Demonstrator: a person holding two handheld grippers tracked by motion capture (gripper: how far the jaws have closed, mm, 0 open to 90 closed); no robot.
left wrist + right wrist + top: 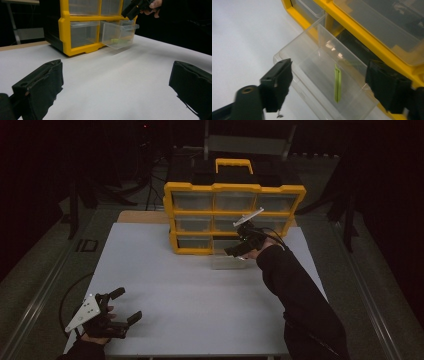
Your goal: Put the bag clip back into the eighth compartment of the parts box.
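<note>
**Green clip in the pulled-out drawer, both my jaws spread**

My right gripper (239, 251) hangs over the clear drawer (317, 75), which stands pulled out of the bottom row of the yellow organizer (232, 215). Its jaws are spread wide with nothing between the pads. In the right gripper view one jaw sits above the drawer's front rim and the other above its far side, next to the yellow frame.

The green clip (337, 86) lies flat on the drawer floor, about midway between the two jaws and apart from both. From the left gripper view the same clip (114, 40) shows as a small pale green spot through the drawer's clear wall.

My left gripper (122, 307) rests low at the near left corner of the white table (200, 295), well apart from the organizer. Its jaws are also spread, with bare table between them.

The organizer stands upright at the far edge of the table, with its black-and-yellow handle (233, 165) on top. The other drawers sit closed in their slots
</note>
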